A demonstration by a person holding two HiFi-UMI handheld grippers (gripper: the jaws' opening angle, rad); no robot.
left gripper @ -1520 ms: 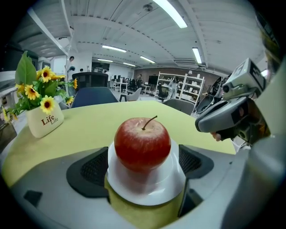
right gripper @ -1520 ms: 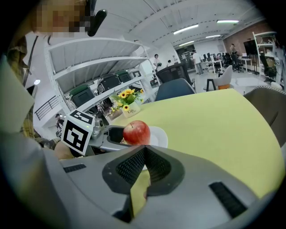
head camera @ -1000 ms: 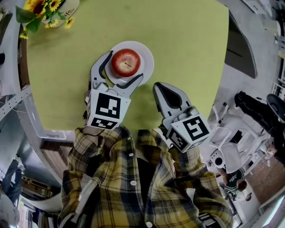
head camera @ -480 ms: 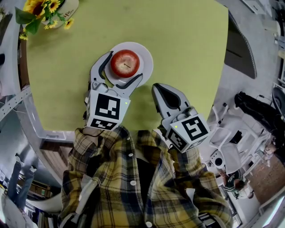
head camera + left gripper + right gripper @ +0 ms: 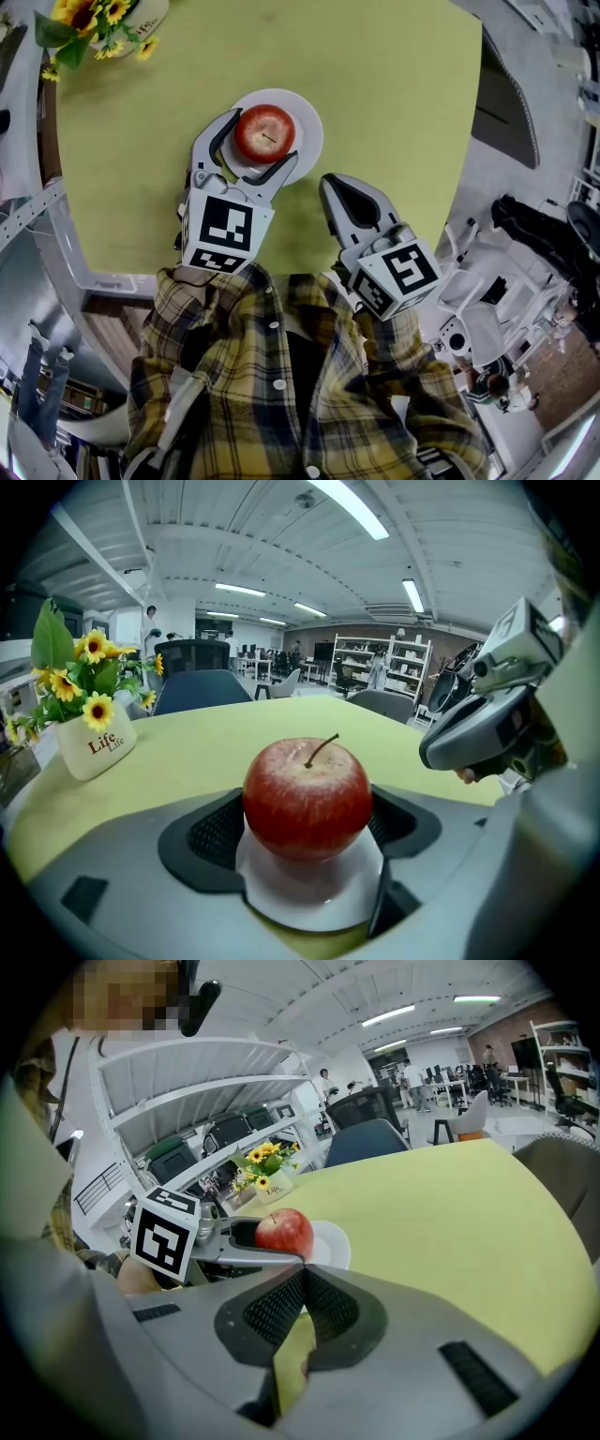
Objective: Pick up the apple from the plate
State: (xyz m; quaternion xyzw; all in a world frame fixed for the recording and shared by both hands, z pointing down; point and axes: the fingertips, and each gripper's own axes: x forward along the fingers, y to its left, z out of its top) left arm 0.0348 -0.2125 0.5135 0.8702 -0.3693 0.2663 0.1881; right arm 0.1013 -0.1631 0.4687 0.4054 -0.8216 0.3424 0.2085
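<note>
Two jaws of the left gripper (image 5: 261, 137) stand either side of the apple (image 5: 264, 132), which sits on the plate (image 5: 307, 127); they have just been closing but do not seem to squeeze it yet. Next: grip firmly, then lift. The right gripper (image 5: 331, 184), beside the plate, is clenched and empty

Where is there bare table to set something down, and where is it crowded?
Free: table right of and beyond the plate; also between plate and flower pot. Crowded: near edge, where left gripper jaws have been closing around the apple, right gripper alongside.
</note>
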